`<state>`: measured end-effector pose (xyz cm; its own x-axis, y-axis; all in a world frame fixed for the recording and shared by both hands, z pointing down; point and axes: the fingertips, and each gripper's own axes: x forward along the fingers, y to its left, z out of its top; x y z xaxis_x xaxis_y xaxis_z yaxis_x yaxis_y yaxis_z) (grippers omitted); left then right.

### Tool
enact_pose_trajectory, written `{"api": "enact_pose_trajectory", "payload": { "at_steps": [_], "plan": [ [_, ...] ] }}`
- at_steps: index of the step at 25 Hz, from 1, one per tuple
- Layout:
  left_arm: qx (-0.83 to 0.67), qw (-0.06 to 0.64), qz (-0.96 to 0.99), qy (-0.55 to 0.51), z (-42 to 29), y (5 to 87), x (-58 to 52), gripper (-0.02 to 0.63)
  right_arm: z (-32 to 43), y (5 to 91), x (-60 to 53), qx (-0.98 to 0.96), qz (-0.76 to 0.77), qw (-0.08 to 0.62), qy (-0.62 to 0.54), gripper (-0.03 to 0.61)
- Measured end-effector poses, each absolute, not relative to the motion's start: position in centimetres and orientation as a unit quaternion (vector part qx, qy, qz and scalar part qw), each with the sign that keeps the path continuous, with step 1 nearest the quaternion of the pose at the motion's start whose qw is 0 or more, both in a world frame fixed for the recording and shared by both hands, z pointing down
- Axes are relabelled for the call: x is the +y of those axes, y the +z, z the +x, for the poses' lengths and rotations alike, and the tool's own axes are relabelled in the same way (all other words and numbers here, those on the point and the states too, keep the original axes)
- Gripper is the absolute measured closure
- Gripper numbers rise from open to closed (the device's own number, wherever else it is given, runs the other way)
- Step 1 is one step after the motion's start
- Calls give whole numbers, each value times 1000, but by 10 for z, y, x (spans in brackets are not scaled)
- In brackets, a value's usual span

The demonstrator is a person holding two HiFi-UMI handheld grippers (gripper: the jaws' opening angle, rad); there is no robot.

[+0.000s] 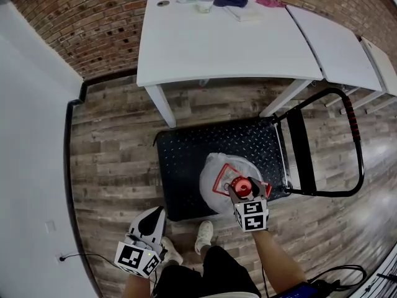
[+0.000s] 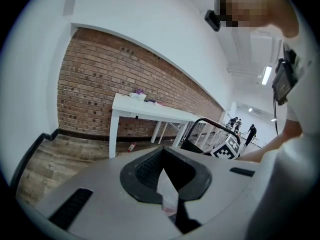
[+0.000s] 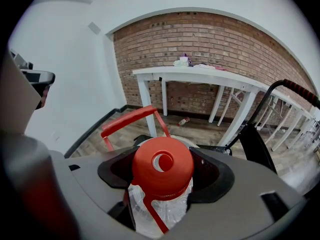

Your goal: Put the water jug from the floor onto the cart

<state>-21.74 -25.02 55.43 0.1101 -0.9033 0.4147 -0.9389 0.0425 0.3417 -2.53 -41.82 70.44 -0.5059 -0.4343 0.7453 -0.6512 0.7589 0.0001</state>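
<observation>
Between the jaws of the right gripper [image 3: 162, 173], a red cap [image 3: 162, 159] is seen on the clear, whitish water jug [image 1: 214, 169], and its handle [image 3: 131, 120] is red as well. The shells of this and the left gripper [image 2: 164, 176] are pale grey with black pads. Black-and-white square markers are carried on each cube [image 1: 251, 215]. Under the right gripper, the cart [image 1: 186, 160] deck is black with a diamond tread, and its black push bar has a red grip [image 1: 351, 120]. Beyond both grippers are a white table [image 1: 217, 48], a red-brown brick wall [image 1: 80, 17] and a grey-brown plank floor [image 1: 111, 141].
</observation>
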Motion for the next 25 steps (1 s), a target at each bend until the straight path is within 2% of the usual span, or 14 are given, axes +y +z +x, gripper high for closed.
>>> {"api": "enact_pose_trajectory", "payload": {
  "at_steps": [15, 25],
  "plan": [
    [-654, 285, 699, 36, -216, 560, -255, 615, -23, 708, -416, -860, 329, 366, 138, 264],
    [-630, 265, 730, 30, -215, 533, -251, 615, -17, 602, -405, -875, 373, 291, 99, 264]
  ]
}}
